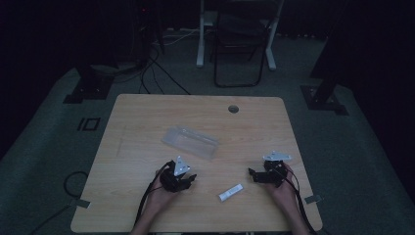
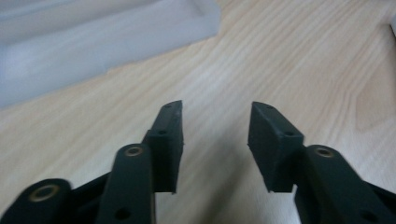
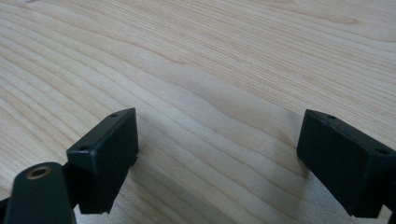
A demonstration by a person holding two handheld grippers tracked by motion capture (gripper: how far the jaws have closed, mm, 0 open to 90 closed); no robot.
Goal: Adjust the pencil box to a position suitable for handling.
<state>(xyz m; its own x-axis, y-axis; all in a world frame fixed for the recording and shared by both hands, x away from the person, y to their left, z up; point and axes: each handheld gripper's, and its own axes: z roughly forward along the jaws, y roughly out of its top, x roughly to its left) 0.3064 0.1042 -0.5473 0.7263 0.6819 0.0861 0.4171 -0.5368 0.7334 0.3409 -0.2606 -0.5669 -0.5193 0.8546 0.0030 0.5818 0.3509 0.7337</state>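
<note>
Nearest me, the person's left gripper [image 1: 180, 177] and right gripper [image 1: 264, 175] rest low on the wooden table [image 1: 147, 112], jaws apart and empty, the small white tube [image 1: 230, 192] between them untouched, the clear tray [image 1: 190, 141] beyond, so nothing seems begun and a reach comes next.

Looks like a lab or recording studio where I sit. Dark curtained surroundings, grey carpet floor [image 1: 44, 147]. Plain wooden table [image 1: 147, 117] with a cable hole [image 1: 233, 108]. Black stand bases [image 1: 88, 90] to each side, loose cables [image 1: 156, 68] on the floor, a folding chair [image 1: 240, 44] beyond.
</note>
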